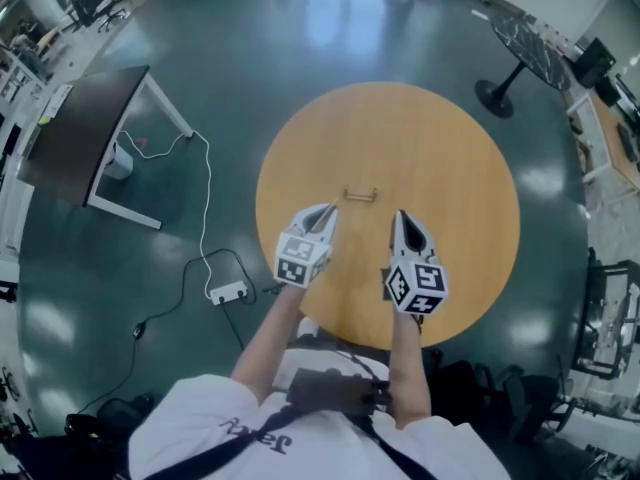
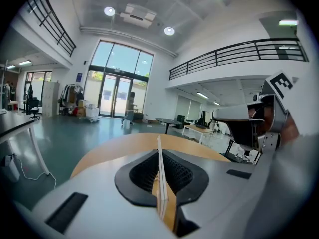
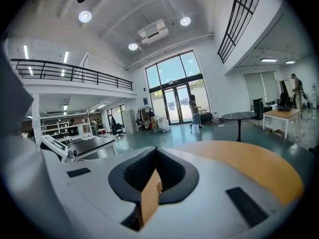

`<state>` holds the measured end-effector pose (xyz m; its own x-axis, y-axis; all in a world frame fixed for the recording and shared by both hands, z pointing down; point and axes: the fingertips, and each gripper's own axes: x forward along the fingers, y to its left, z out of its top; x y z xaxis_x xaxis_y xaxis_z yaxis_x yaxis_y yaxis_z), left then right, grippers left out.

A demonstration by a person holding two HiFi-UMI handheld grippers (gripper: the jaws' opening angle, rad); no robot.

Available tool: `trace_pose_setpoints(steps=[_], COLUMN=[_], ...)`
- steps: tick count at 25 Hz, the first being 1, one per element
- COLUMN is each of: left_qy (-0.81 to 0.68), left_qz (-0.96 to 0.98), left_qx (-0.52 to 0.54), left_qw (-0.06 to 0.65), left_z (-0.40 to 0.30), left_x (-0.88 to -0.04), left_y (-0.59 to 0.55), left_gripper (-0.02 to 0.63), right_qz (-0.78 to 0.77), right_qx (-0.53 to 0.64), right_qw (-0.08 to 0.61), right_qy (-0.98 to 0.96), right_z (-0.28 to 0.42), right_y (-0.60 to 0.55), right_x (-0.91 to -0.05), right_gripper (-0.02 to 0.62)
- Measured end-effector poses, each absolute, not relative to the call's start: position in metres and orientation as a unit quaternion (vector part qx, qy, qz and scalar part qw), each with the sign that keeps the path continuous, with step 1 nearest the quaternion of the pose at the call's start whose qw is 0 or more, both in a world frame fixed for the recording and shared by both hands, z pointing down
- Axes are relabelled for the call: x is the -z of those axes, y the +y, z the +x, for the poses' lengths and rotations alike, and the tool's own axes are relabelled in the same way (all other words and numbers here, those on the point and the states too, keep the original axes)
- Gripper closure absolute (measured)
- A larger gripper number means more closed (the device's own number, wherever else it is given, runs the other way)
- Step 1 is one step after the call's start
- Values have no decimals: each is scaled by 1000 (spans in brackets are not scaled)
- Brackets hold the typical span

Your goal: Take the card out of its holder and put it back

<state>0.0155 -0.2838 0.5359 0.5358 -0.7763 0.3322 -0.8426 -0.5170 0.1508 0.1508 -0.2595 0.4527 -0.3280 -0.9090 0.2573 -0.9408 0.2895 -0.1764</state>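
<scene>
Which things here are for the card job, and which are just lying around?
For the job:
- holder, on the round table; its card is too small to make out
- left gripper, jaws shut
- right gripper, jaws shut

Just lying about:
- desk
- cable on the floor
- power strip
- dark table

white card (image 2: 158,143) clamped upright in left gripper (image 1: 329,211), near wooden holder (image 1: 360,194).

Left gripper (image 1: 327,213) and right gripper (image 1: 400,218) are held side by side ahead of the body, tips forward and slightly down; jaws of each are closed together; left forearm (image 1: 268,336) and right forearm (image 1: 406,366) are extended, roughly parallel; marker cubes face upward.
</scene>
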Motion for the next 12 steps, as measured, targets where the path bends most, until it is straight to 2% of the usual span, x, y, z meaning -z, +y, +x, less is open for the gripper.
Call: trace_pose_setpoints(steps=[12], left_qy=[-469], left_qz=[857], left_qx=[-141], left_qw=[160], left_z=[7], left_x=[-573], left_y=[-324], left_gripper=[580], right_qz=[572], right_qx=[-184], right_qw=[66], right_qy=[-796], right_z=[163], right_y=[-284], right_x=[-482], right_gripper=[572])
